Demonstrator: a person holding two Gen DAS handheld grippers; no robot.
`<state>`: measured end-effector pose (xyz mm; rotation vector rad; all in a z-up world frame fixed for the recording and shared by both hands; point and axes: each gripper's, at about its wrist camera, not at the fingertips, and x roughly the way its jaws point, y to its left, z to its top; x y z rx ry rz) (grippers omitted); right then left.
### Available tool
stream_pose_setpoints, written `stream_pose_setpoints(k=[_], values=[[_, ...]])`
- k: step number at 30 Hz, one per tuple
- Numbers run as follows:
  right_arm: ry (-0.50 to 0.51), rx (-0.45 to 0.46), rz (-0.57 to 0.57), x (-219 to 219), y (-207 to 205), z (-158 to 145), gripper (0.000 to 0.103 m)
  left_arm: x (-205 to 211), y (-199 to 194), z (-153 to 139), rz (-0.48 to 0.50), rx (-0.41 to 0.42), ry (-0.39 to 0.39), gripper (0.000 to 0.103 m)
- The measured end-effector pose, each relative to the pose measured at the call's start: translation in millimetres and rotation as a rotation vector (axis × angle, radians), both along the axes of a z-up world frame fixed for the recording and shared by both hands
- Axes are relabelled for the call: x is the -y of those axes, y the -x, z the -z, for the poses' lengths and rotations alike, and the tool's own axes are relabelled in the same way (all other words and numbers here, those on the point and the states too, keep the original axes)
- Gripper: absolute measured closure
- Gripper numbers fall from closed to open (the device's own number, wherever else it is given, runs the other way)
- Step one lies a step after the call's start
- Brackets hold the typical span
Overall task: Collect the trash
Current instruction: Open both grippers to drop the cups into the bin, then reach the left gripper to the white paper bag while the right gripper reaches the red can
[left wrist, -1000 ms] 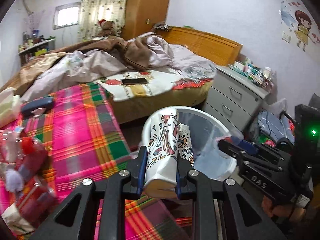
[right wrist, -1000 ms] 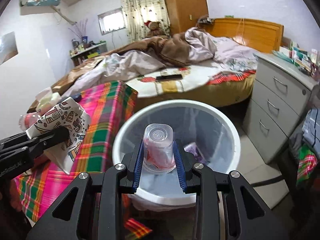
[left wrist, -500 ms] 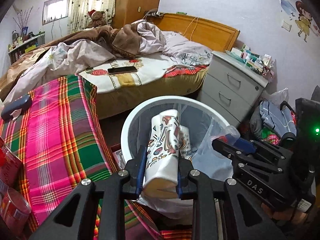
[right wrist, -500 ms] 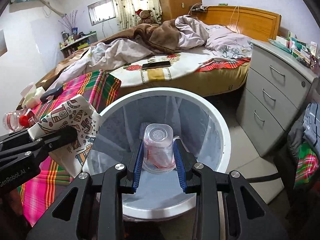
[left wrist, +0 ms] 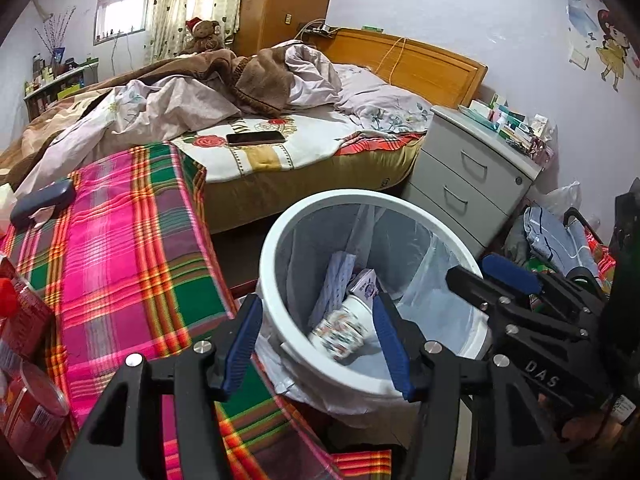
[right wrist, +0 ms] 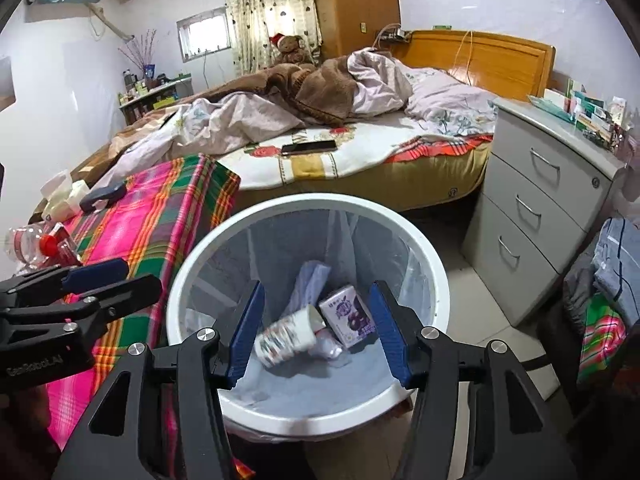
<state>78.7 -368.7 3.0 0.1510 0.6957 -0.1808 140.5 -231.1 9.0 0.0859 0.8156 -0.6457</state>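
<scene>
A white trash bin [left wrist: 320, 216] [right wrist: 304, 204] with a clear liner stands on the floor by the table. Inside lie a patterned paper cup [left wrist: 340, 330] [right wrist: 286, 334], a purple carton [right wrist: 348, 314] [left wrist: 364, 282] and a clear plastic cup [right wrist: 329, 346], partly hidden. My left gripper [left wrist: 320, 344] is open and empty above the bin's near left rim. My right gripper [right wrist: 318, 334] is open and empty over the bin's mouth. It also shows in the left wrist view [left wrist: 492, 276], and the left one in the right wrist view [right wrist: 124, 280].
A plaid-covered table [left wrist: 132, 248] on the left holds red cans [left wrist: 24, 408], a plastic bottle [right wrist: 32, 240] and a dark case [left wrist: 42, 198]. Behind are a bed with a phone [left wrist: 256, 138], a grey drawer unit [left wrist: 472, 184] and bags [left wrist: 560, 236] on the right.
Both grippers have opened. The patterned paper cup and the clear plastic cup have dropped into the bin. Both grippers have risen slightly.
</scene>
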Motion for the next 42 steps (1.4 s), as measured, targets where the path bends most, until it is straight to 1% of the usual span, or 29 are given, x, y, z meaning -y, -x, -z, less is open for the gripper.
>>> stream_pose_setpoints(k=[8, 10, 18, 22, 31, 42], values=[[0.031, 0.06, -0.027, -19, 11, -15, 0.047, -31, 11, -9, -0.039, 0.027, 0.019, 0.044], [0.036, 0.067, -0.035, -24, 12, -18, 0.047, -38, 15, -13, -0.051, 0.049, 0.016, 0.044], [0.053, 0.1, -0.058, -45, 18, -25, 0.047, -75, 27, -22, -0.097, 0.072, 0.045, 0.043], [0.056, 0.111, -0.073, -55, 20, -28, 0.047, -91, 33, -24, -0.125, 0.085, 0.041, 0.043], [0.063, 0.121, -0.124, -86, 20, -29, 0.047, -140, 40, -20, -0.211, 0.093, 0.039, 0.042], [0.052, 0.11, -0.198, -123, 14, -26, 0.047, -206, 47, -16, -0.318, 0.105, 0.025, 0.041]])
